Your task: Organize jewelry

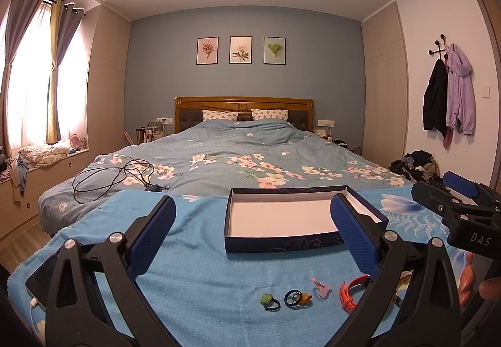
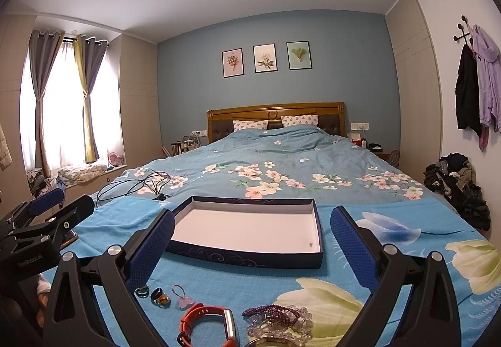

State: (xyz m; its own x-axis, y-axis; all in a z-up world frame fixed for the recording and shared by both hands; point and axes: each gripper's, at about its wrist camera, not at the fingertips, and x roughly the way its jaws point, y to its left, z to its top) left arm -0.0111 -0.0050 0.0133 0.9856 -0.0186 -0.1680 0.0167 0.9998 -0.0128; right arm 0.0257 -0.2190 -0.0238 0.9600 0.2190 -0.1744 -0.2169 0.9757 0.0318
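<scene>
An open navy box with a white inside [image 1: 283, 215] [image 2: 250, 229] lies on the blue blanket at the foot of the bed. In front of it lie a green flower ring [image 1: 270, 300] [image 2: 141, 291], a dark and amber ring pair [image 1: 297, 297] [image 2: 160, 297], a pink charm [image 1: 322, 287] [image 2: 183, 297], an orange band watch [image 1: 352, 290] [image 2: 206, 325] and purple and clear bead bracelets [image 2: 278, 320]. My left gripper [image 1: 255, 231] is open and empty above the rings. My right gripper [image 2: 252, 246] is open and empty above the watch and beads.
A black cable [image 1: 116, 181] [image 2: 137, 185] lies on the floral duvet to the left. A phone [image 1: 40, 276] lies at the blanket's left edge. A clothes pile [image 2: 460, 187] sits on the floor at right. The right gripper's body shows in the left view [image 1: 460, 212].
</scene>
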